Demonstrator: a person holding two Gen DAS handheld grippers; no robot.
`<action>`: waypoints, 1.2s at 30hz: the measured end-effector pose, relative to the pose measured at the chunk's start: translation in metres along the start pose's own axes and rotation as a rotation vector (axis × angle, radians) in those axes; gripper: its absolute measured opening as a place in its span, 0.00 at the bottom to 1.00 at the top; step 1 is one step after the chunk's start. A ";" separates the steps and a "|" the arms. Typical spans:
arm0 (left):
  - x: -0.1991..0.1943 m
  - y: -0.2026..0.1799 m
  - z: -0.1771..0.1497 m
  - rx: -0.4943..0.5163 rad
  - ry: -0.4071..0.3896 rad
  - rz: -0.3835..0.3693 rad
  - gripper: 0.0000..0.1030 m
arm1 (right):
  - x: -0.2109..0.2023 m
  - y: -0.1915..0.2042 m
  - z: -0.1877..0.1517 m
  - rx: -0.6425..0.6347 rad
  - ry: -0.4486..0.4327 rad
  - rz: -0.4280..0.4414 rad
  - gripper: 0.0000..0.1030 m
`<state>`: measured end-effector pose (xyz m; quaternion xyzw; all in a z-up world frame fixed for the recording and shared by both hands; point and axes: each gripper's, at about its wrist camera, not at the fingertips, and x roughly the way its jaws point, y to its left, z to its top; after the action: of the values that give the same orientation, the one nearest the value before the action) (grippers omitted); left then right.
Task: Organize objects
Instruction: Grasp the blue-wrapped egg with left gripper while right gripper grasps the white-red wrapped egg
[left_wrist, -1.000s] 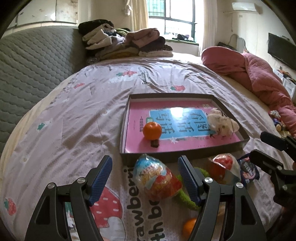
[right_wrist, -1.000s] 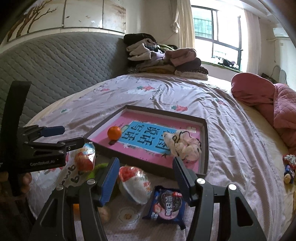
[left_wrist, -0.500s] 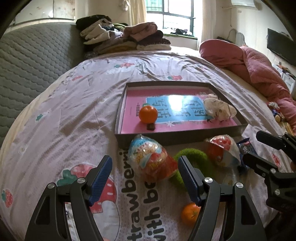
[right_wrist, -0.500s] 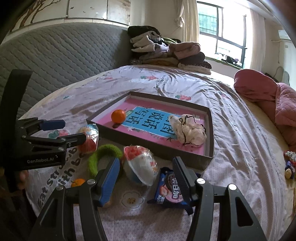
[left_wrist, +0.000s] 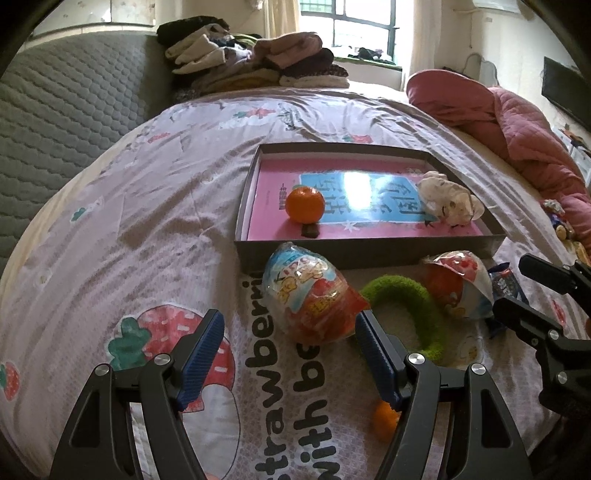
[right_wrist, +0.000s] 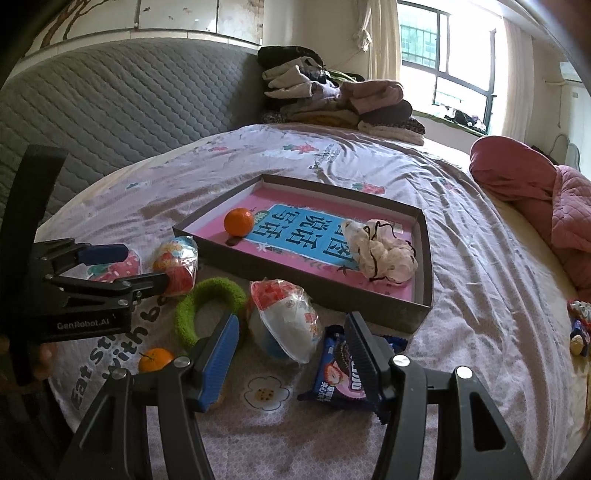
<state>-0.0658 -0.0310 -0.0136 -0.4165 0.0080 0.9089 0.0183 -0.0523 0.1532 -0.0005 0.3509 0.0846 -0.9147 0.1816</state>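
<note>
A shallow grey box (left_wrist: 369, 253) (right_wrist: 306, 291) with a pink and blue liner lies on the bed. It holds an orange (left_wrist: 305, 204) (right_wrist: 239, 221) and a crumpled white cloth (left_wrist: 448, 197) (right_wrist: 380, 253). In front of it lie a wrapped toy egg (left_wrist: 314, 299) (right_wrist: 176, 264), a green fuzzy ring (left_wrist: 417, 310) (right_wrist: 207, 306), a second wrapped egg (left_wrist: 460, 288) (right_wrist: 284, 317), a cookie packet (right_wrist: 341, 369) and a loose orange (left_wrist: 384, 421) (right_wrist: 155, 360). My left gripper (left_wrist: 290, 354) (right_wrist: 122, 266) is open, just short of the first egg. My right gripper (right_wrist: 291, 362) (left_wrist: 532, 291) is open, above the second egg and the packet.
The bed has a strawberry-print sheet (left_wrist: 147, 206). A grey quilted headboard (right_wrist: 110, 107) stands at the left. Folded clothes (left_wrist: 258, 62) are stacked at the far end. A pink quilt (left_wrist: 509, 114) lies at the right, with small toys (right_wrist: 578, 328) beside it.
Both grippers have drawn back and risen a little, so the eggs, ring and loose orange sit farther ahead. Both stay open. No object has moved.
</note>
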 end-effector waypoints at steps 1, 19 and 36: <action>0.001 0.000 0.000 -0.002 0.004 -0.005 0.73 | 0.001 0.000 0.000 -0.001 0.003 -0.001 0.57; 0.024 0.002 0.014 -0.050 0.012 0.008 0.73 | 0.020 0.003 0.001 -0.013 0.023 -0.015 0.58; 0.058 0.014 0.021 -0.128 0.079 -0.035 0.73 | 0.051 -0.006 0.004 0.026 0.080 0.051 0.57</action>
<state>-0.1198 -0.0426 -0.0442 -0.4523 -0.0566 0.8900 0.0072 -0.0924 0.1439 -0.0316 0.3913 0.0710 -0.8962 0.1966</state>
